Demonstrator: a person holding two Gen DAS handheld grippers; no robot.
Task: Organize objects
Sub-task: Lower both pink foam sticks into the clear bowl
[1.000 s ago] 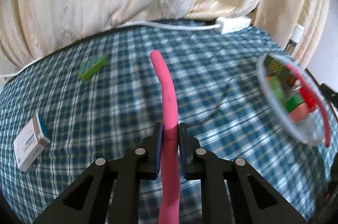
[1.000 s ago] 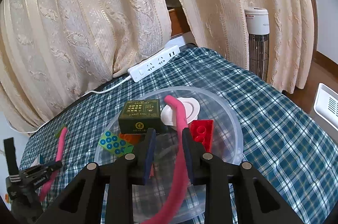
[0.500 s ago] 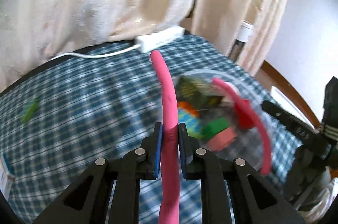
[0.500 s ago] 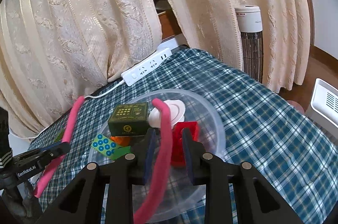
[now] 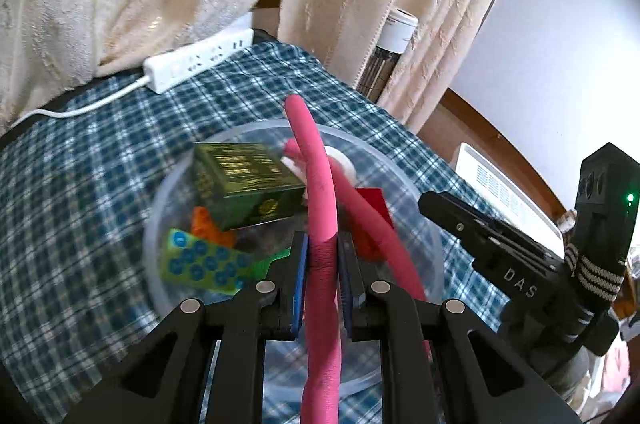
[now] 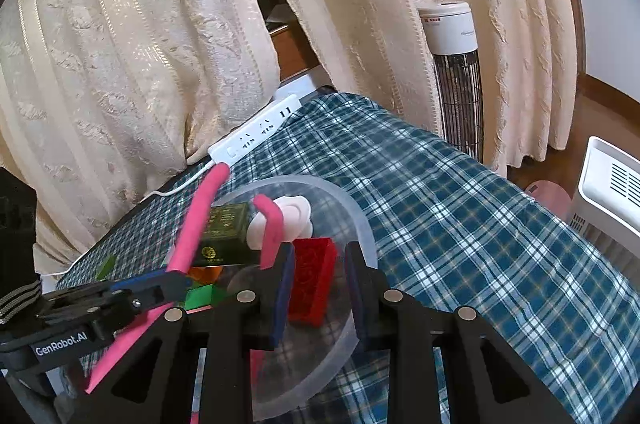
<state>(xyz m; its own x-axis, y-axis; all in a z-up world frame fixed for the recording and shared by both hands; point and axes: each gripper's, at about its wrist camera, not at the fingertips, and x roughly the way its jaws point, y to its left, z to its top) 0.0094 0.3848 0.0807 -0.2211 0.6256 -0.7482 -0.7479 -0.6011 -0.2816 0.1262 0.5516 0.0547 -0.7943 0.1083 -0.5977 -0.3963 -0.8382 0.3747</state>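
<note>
Left gripper [image 5: 323, 256], clamped on a pink rod [image 5: 318, 191], now swung from bare table to over the bowl [image 5: 156, 207] at frame centre; right gripper [image 6: 318, 264] open, second rod [image 6: 270, 228] released inside; drop next.

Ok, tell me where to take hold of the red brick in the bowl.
Pinch its two long side faces, coming down from the side of the right claw: the red brick lies lengthwise along that open claw's axis, narrow enough for the gap.
</note>
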